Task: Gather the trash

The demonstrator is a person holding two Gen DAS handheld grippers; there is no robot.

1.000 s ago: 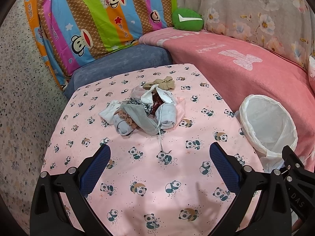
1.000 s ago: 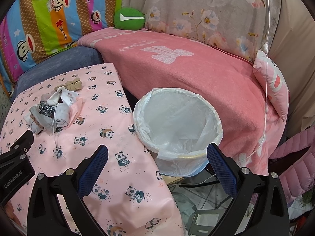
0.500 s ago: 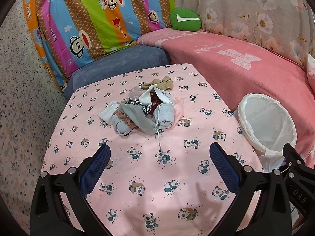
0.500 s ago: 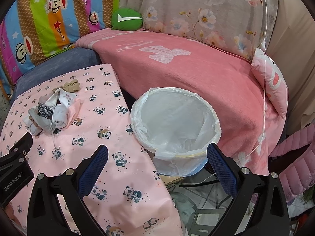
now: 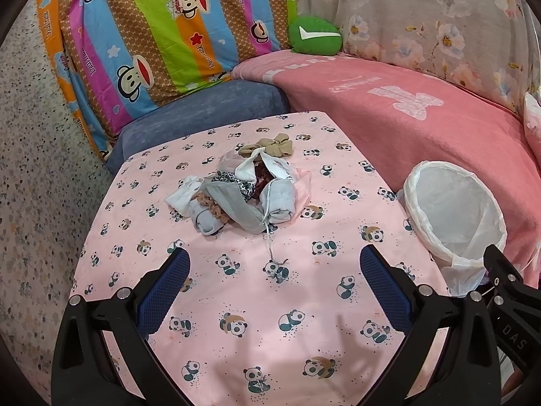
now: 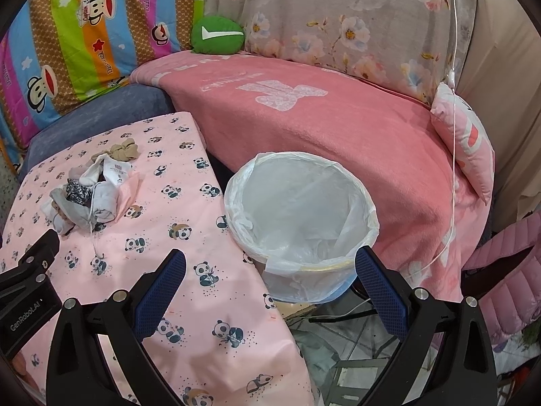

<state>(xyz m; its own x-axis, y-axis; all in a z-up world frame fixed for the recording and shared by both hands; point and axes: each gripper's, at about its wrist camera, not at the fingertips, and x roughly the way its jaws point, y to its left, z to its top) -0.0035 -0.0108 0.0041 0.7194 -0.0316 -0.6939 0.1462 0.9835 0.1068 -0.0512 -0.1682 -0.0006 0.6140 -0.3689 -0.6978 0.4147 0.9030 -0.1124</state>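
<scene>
Left wrist view: my left gripper (image 5: 272,282) is spread wide with nothing in it, over the near part of the panda-print bench (image 5: 236,304); the trash pile (image 5: 243,193), a heap of crumpled cloth and scraps, lies farther on at the bench's middle. In the right wrist view my right gripper (image 6: 270,275) is also wide apart and empty, hovering near the white-lined bin (image 6: 301,216) just right of the bench edge, pile well to the far left.
</scene>
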